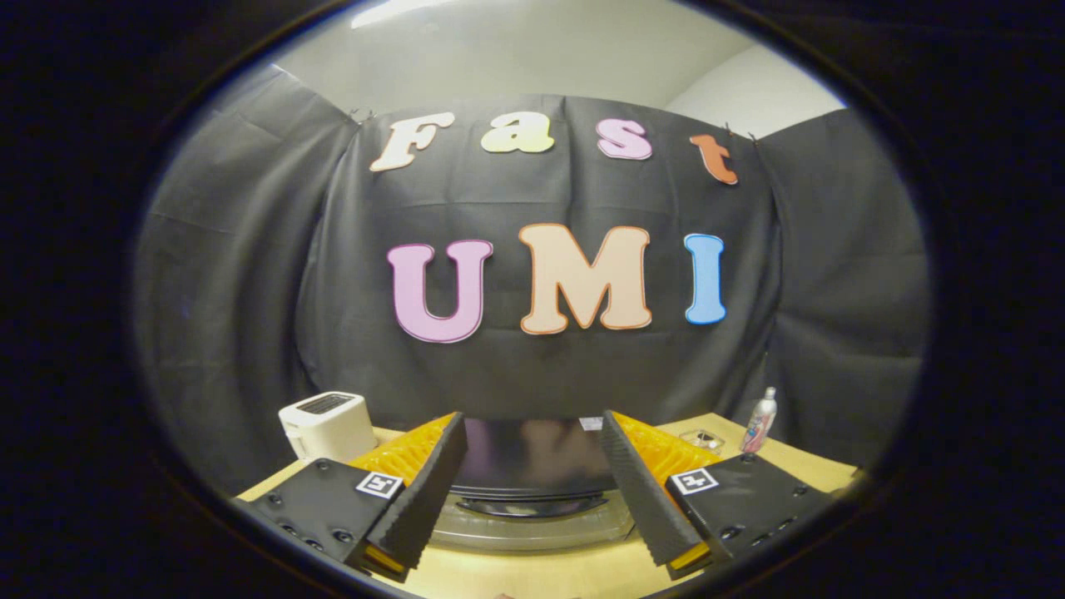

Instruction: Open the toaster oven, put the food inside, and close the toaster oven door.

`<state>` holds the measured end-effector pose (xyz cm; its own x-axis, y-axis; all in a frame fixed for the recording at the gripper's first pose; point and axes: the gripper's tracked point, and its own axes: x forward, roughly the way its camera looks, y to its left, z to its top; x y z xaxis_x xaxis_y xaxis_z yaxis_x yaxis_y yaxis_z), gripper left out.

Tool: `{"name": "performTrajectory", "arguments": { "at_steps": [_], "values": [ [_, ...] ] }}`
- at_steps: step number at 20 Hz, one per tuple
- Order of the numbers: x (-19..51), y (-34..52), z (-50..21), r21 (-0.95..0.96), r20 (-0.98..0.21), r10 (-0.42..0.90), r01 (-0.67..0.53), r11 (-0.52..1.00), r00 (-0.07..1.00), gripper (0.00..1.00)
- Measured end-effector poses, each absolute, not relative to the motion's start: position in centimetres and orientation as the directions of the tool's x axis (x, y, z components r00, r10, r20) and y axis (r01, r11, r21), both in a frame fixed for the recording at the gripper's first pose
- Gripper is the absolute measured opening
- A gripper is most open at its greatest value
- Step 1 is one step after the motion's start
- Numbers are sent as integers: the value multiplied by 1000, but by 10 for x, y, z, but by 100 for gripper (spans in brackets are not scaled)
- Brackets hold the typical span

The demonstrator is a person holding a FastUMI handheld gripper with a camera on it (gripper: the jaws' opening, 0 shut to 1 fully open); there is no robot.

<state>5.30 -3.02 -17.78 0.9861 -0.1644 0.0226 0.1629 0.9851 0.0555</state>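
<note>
A black toaster oven (532,462) stands on the wooden table just ahead of and below my fingers, and I look down on its dark top. Its front handle (532,504) and the glass of the door (532,531) show between the fingers, with the door seeming to lie against the oven's front. My gripper (532,420) is open, its two fingers spread about as wide as the oven top, and they press on nothing. It hovers above the oven's front edge.
A white pop-up toaster (326,424) sits on the table (541,574) beyond the left finger. Beyond the right finger stand a small bottle (760,421) and a small clear item (704,439). Black cloth walls close the booth behind.
</note>
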Motion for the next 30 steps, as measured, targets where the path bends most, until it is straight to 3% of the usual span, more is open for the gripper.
{"name": "performTrajectory", "arguments": {
  "at_steps": [13,19,30],
  "values": [
    [107,-27,-267,53,-29,-215,216,975,976,100],
    [88,-27,-271,63,-23,-252,253,965,967,100],
    [0,-26,-303,56,-139,-253,263,963,957,100]
  ]
}}
